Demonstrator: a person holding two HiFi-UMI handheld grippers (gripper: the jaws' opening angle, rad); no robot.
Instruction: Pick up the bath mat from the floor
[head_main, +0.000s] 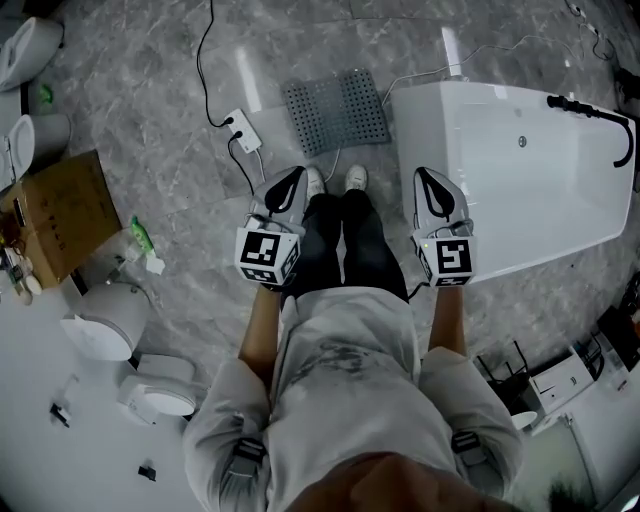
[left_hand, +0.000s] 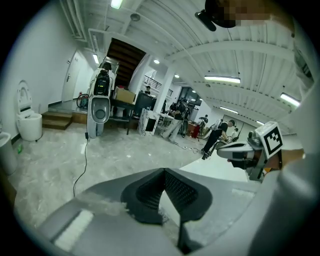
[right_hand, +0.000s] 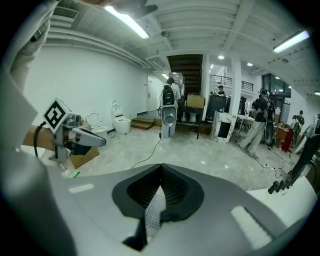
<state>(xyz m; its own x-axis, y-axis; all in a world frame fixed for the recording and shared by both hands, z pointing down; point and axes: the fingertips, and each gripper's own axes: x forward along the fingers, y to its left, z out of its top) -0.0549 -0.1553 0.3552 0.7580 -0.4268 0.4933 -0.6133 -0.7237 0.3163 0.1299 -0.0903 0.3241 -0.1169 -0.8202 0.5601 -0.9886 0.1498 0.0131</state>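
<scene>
The grey perforated bath mat (head_main: 335, 110) lies flat on the marble floor, just ahead of the person's white shoes and beside the bathtub corner. Both grippers hang in front of the person at about knee level, short of the mat. My left gripper (head_main: 295, 173) is shut and holds nothing; its jaws meet in the left gripper view (left_hand: 164, 173). My right gripper (head_main: 421, 173) is shut and empty too, over the tub's near edge. Below the closed tips (right_hand: 161, 168) in the right gripper view, a sliver of the dotted mat (right_hand: 154, 207) shows.
A white bathtub (head_main: 520, 180) with a black tap fills the right side. A power strip (head_main: 243, 128) and its black cable lie left of the mat. A cardboard box (head_main: 60, 215), toilets (head_main: 30, 50) and round white fittings (head_main: 160, 392) stand at the left.
</scene>
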